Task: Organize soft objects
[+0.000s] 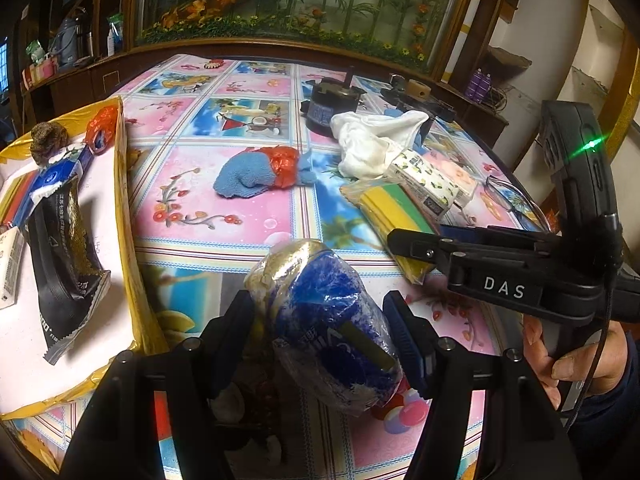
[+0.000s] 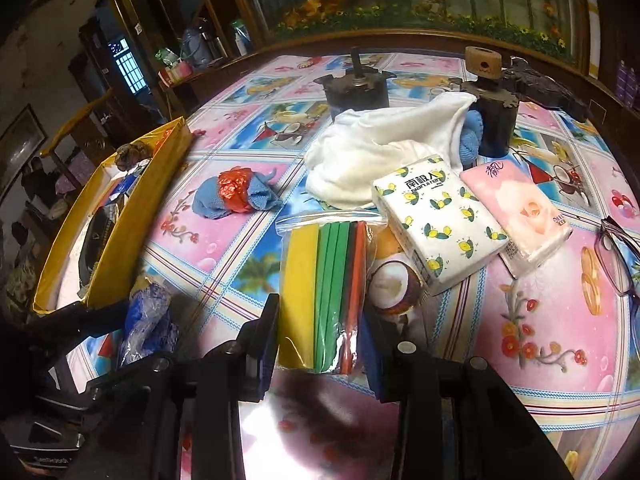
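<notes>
Left wrist view: left gripper (image 1: 320, 332) was clamped on the blue wrapped bundle (image 1: 328, 328), its long axis running away from the camera. Yellow box (image 1: 120, 200) lay to its left, nearer this hand; right gripper (image 2: 320, 332) pinched the bagged sponge pack (image 2: 324, 296).

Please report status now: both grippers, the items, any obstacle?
Left gripper shut on blue wrapped bundle. Right gripper shut on zip bag of sponges. Nothing blocking yellow box.

"DAS" on right hand-held gripper (image 1: 416, 248)
</notes>
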`<state>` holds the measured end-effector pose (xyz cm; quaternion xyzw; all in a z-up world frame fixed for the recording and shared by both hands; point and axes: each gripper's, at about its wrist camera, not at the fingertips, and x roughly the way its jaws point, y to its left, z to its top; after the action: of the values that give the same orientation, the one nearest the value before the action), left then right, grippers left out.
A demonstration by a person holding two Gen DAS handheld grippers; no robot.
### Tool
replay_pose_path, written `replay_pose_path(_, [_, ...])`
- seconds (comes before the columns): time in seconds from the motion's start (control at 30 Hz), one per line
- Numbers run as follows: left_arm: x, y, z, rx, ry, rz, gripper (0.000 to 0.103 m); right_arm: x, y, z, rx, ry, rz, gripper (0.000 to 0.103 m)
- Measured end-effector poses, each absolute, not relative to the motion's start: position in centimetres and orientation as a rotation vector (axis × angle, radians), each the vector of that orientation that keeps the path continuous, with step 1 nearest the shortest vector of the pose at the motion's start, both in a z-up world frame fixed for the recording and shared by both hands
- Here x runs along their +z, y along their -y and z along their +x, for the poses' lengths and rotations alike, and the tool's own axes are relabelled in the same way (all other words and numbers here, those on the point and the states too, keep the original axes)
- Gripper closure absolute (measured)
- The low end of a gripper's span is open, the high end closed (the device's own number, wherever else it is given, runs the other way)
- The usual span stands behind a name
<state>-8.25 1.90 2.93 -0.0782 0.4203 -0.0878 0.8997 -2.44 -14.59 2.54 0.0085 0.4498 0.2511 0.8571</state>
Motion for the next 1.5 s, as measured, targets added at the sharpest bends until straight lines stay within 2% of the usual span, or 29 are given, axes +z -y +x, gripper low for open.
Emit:
replay_pose_path(0.5, [2.6,-1.5,-8.1,-0.159,-0.890,-0.138,0.037,2.5,15.0,-2.5,0.519,-0.923,0.027,0.064])
replay_pose_path(0.87, [2.3,-1.3,-7.9,-0.201,-0.913,-0.130,0.037,2.4,14.4,-2.6,0.466,-0.877,-0.073,0.064])
replay_pose_path(1.5, [2.0,0.1,-7.4,-0.287,-0.953,-0.065,0.036,2.4,15.8,-1.8,0.615,-0.880,0.078,0.064])
